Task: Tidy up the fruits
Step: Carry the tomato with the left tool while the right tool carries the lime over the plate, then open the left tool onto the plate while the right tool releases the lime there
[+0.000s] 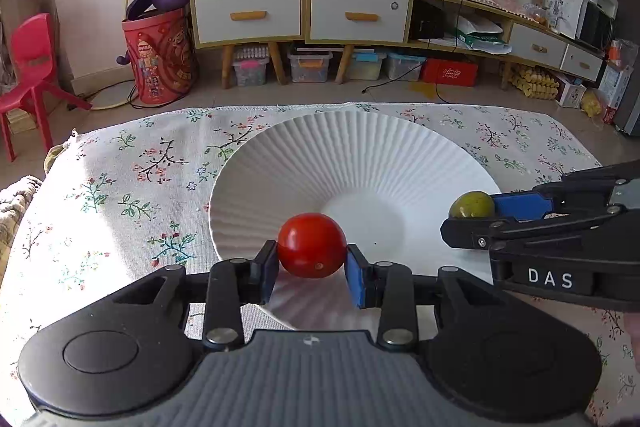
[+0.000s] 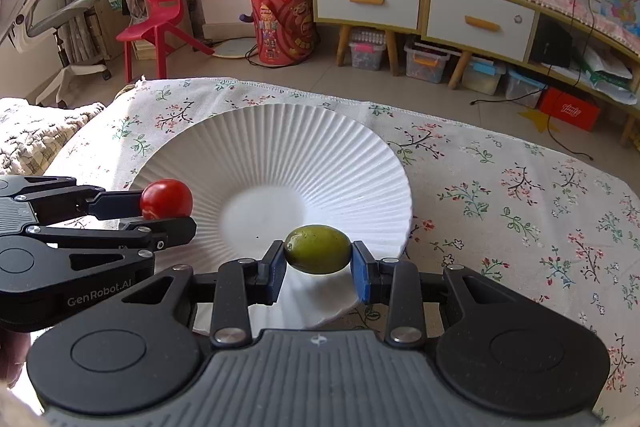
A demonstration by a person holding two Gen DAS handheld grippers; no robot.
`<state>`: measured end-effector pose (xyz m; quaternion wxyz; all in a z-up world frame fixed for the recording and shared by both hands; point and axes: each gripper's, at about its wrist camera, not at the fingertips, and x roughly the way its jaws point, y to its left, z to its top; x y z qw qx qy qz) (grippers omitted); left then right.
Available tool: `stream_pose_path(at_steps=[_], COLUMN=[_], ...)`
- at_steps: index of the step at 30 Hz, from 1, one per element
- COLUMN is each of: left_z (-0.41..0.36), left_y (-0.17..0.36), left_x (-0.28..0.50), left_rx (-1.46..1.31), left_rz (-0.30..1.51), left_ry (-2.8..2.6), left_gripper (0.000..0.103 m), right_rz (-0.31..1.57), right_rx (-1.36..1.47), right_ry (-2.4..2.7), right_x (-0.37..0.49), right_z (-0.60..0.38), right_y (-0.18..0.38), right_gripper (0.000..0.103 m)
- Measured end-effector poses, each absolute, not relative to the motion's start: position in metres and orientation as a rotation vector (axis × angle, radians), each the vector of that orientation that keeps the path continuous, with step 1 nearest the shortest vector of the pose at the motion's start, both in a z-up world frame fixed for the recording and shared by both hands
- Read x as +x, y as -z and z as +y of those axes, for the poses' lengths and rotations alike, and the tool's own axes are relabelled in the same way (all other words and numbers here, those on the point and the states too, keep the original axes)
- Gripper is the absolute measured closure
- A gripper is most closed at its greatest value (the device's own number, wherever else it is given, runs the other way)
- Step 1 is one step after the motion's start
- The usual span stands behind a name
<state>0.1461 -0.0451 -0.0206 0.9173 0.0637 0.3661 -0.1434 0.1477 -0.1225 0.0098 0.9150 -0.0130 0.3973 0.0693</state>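
The red tomato [image 1: 312, 246] sits pinched between the blue pads of the left gripper [image 1: 312, 267], whose jaws are closed on its sides, and it hangs over the near rim of the white ribbed plate [image 1: 360, 155]. The green fruit [image 2: 318, 249], oval and smooth, is held the same way by the right gripper [image 2: 318, 267], jaws closed across its long ends, over the plate's near edge on the other side. The plate lies on a flowered cloth [image 1: 132, 187] covering the tabletop, toward its far edge. Both fruits are round and slick, so I judge a release from this height could send either rolling down the sloped ribs, into each other or off the rim onto the cloth. The two grippers are also near each other over the plate, and lowering together risks a knock.
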Motion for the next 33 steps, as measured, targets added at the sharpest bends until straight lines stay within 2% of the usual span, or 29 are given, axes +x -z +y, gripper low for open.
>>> stream_pose_path(at_steps=[15,27,33], left_z=[-0.048,-0.034,-0.029], left_y=[0.020,0.001,-0.004], left_x=[0.142,0.123,0.109], left_rx=[0.153,0.127,0.151], left_rz=[0.742,0.708,0.697], left_ry=[0.295,0.302,0.308], left_gripper=[0.082,0.061,0.057], right_rz=[0.812,0.780,0.772], right_rx=[-0.044,-0.052,-0.079], right_ry=[-0.149,-0.171,-0.196], right_x=[0.146,0.129,0.116], right_z=[-0.121,-0.114,-0.108], right_y=[-0.010,-0.027,-0.032], right_gripper=[0.069,0.060,0.055])
